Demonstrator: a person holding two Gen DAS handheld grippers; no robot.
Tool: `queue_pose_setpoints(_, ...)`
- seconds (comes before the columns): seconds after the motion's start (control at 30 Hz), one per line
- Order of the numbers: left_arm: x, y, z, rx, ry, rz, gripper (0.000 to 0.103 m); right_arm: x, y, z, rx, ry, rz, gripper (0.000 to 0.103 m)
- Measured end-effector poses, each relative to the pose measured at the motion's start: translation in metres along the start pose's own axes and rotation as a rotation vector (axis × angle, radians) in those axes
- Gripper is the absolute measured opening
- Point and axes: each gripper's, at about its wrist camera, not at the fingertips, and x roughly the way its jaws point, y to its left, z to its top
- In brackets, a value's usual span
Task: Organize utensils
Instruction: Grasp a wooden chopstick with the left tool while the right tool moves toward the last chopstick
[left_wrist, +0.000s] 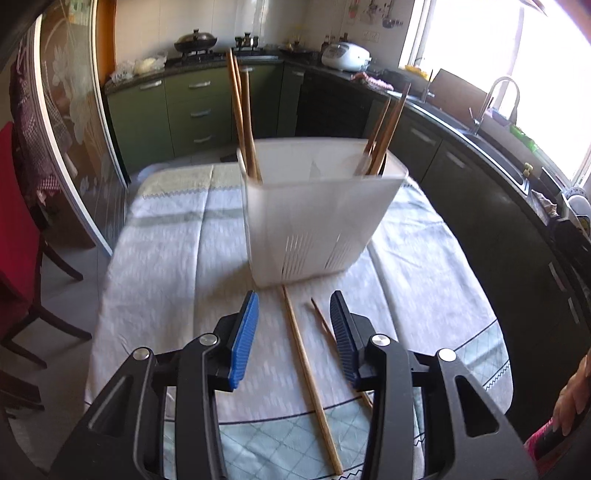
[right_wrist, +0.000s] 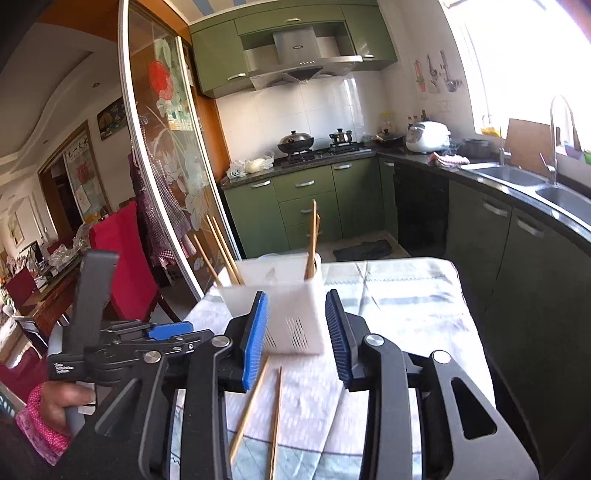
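L gripper (left_wrist: 294, 332) jaws apart, empty, over two loose wooden chopsticks (left_wrist: 309, 384) lying on pale patterned tablecloth (left_wrist: 166, 258). R gripper (right_wrist: 297, 332) likewise apart, nothing gripped. White slotted plastic utensil holder (left_wrist: 314, 218) upright just behind them, w/ more chopsticks inside.

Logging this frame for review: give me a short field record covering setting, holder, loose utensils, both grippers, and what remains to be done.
setting: kitchen, table with a patterned cloth
holder: white plastic holder, upright, chopsticks standing at both ends
loose utensils: two chopsticks on the cloth, longer chopstick and darker chopstick
left gripper: open, empty, loose chopsticks below between its fingers
right gripper: open, empty
remaining: two loose chopsticks not yet in the holder
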Motion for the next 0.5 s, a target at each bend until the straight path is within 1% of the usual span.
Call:
queue_pose_setpoints(0.07, 0.027, 0.001, -0.011, -0.028, 0.077, 0.008, 0.039, -0.004, -0.016, -0.020, 0.050, 0.026, -0.008, 0.033)
queue_pose_setpoints(0.13, 0.050, 0.000, -0.017, -0.039, 0.128, 0.038, 0.037, -0.009, -0.032, -0.038, 0.106, 0.048, -0.005, 0.033)
queue_pose_setpoints(0.17, 0.060, -0.001, -0.019, -0.042, 0.151, 0.057, 0.035, -0.011, -0.040, -0.045, 0.131, 0.056, -0.004, 0.033)
queue_pose_setpoints(0.2, 0.070, 0.000, -0.021, -0.051, 0.174, 0.069, 0.029, -0.013, -0.048, -0.051, 0.149, 0.064, -0.010, 0.034)
queue_pose_setpoints(0.23, 0.077, -0.001, -0.023, -0.062, 0.197, 0.068, 0.027, -0.014, -0.055, -0.055, 0.167, 0.067, -0.014, 0.034)
queue_pose_setpoints(0.27, 0.084, -0.001, -0.024, -0.072, 0.221, 0.066, 0.027, -0.015, -0.063, -0.059, 0.186, 0.070, -0.016, 0.034)
queue_pose_setpoints(0.33, 0.094, -0.001, -0.026, -0.079, 0.244, 0.079, 0.027, -0.019, -0.076, -0.067, 0.220, 0.075, -0.018, 0.034)
queue_pose_setpoints(0.5, 0.103, -0.006, -0.028, -0.079, 0.258, 0.100, 0.027, -0.022, -0.097, -0.078, 0.275, 0.079, -0.010, 0.034)
